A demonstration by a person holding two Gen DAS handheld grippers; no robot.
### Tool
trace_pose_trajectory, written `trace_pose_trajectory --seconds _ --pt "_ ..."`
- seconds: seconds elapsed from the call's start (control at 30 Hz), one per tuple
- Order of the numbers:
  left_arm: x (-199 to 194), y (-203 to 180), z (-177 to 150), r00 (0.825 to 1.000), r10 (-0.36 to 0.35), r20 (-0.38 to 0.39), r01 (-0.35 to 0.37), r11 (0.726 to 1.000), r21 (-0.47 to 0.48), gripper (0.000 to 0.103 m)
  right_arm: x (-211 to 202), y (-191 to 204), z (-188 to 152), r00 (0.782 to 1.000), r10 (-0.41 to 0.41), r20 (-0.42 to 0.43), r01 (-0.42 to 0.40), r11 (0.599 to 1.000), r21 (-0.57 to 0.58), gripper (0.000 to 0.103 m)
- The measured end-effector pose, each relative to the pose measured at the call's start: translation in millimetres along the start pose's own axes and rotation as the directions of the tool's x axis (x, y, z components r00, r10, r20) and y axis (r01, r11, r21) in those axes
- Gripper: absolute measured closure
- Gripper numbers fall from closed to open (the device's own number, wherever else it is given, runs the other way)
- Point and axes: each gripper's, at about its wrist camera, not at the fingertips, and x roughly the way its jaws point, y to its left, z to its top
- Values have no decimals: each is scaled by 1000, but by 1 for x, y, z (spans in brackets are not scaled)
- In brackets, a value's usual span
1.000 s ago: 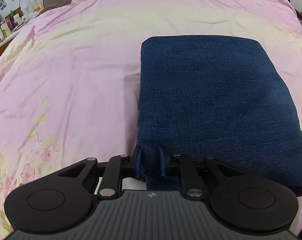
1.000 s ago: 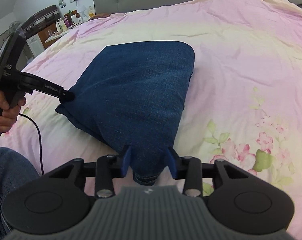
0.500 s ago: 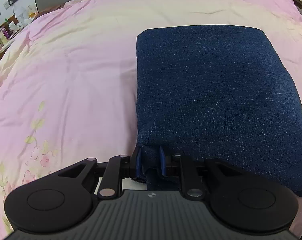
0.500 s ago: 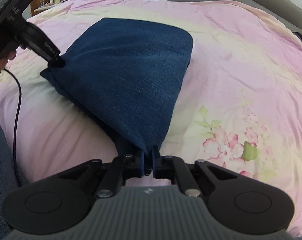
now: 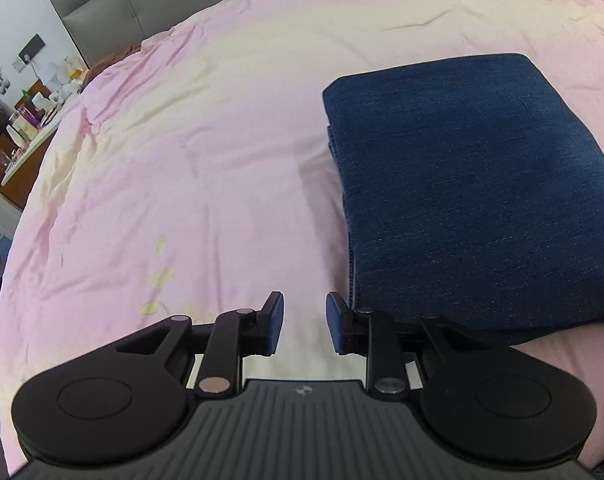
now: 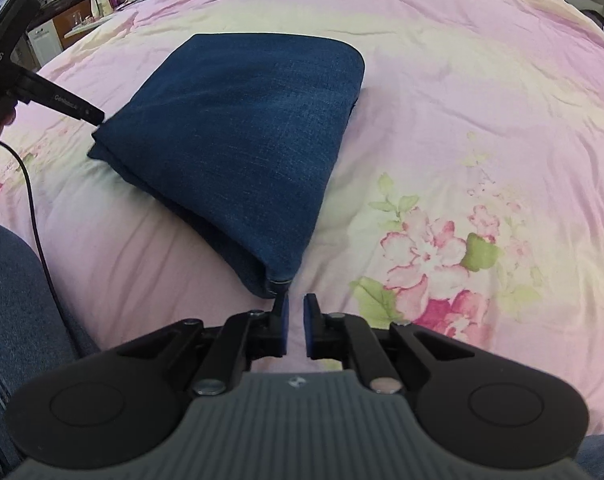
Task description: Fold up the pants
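Note:
The dark blue denim pants (image 5: 474, 184) lie folded into a thick rectangle on the pink bed cover (image 5: 205, 152). In the left wrist view my left gripper (image 5: 304, 312) is open and empty, just left of the stack's near left corner. In the right wrist view the pants (image 6: 245, 136) lie ahead and to the left. My right gripper (image 6: 294, 314) is open by a narrow gap and empty, just below the stack's near corner. The left gripper (image 6: 95, 116) shows there at the stack's left corner.
The bed cover (image 6: 482, 120) has a pink flower print (image 6: 430, 256) to the right of the pants. A grey headboard (image 5: 101, 16) stands at the far side. A cluttered side table (image 5: 25, 120) is beyond the bed's left edge. My denim-clad leg (image 6: 9, 304) and a black cable (image 6: 33, 208) are at the lower left.
Both grippers let go of the pants' near corners and opened. The left gripper shifted left off the stack. The pants settled flat on the bed.

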Motion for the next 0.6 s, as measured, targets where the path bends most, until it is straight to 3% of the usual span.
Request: trace_pose_trajectory --seconds 0.1,0.27,0.37,0.6 --pt "-13 16 13 996 -66 52 69 996 -61 71 -12 -11 13 1000 -20 13 20 1000 -6 100" --pt "-8 12 54 976 -131 173 150 984 -101 71 -5 -34 72 990 32 137 -36 999 28 95" --pt "14 3 77 963 -165 212 191 976 -109 71 17 -33 110 980 25 195 -24 1000 -11 74" --pt "63 -9 107 963 -154 221 189 971 -147 72 84 -39 178 973 32 229 -40 999 29 77"
